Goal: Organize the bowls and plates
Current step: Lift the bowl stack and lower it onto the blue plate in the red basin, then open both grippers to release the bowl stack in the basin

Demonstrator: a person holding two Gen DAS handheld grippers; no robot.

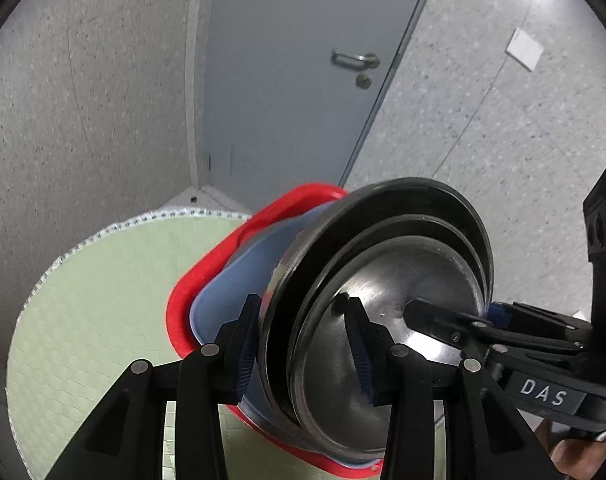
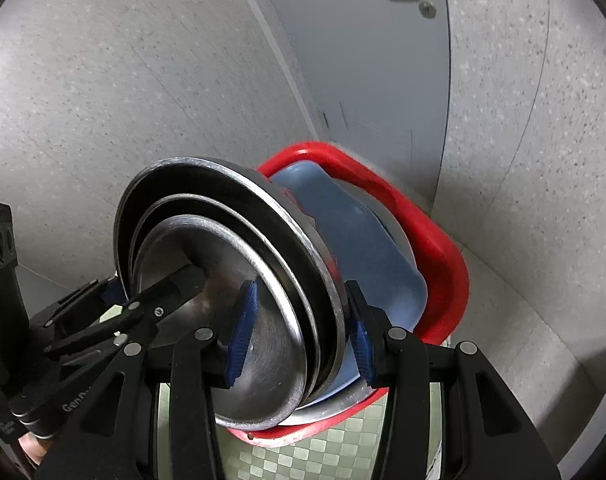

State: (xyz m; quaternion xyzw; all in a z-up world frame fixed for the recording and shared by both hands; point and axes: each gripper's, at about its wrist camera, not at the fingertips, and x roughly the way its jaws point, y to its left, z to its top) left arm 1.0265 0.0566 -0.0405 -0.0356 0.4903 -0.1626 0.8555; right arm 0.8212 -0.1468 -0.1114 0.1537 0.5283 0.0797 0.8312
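**Both tongs clamped on a tilted stack of dishes**

Left wrist view. We find the left tongs (image 1: 303,344) reaching forward and closed around the near edge of a stack held up on its side. One blue pad sits against the back of the steel bowls (image 1: 387,276), the other inside the innermost bowl. Three nested steel bowls face the camera's right; behind them lie a blue plate (image 1: 239,280) and a red plate (image 1: 207,272), all pressed together. The right tongs (image 1: 447,316) enter from the right edge, one finger laid inside the innermost bowl and the other behind the rim, gripping the same stack. Beneath the stack we note a round worktop (image 1: 103,300) under a pale green checked cloth with a white trim. A grey door with a metal handle (image 1: 353,58) stands behind.

Right wrist view. We see the right tongs (image 2: 299,336) closed across the stack's lower rim: the left pad inside the innermost of the steel bowls (image 2: 239,248), the right pad against the blue plate (image 2: 367,256). The red plate (image 2: 435,248) backs the stack. The left tongs (image 2: 159,292) come in from the lower left, one finger inside the bowl.

This view alone shows fingers of the person's left hand (image 2: 33,446) at the bottom left. The worktop's (image 2: 303,460) round outline shows only in the left view.
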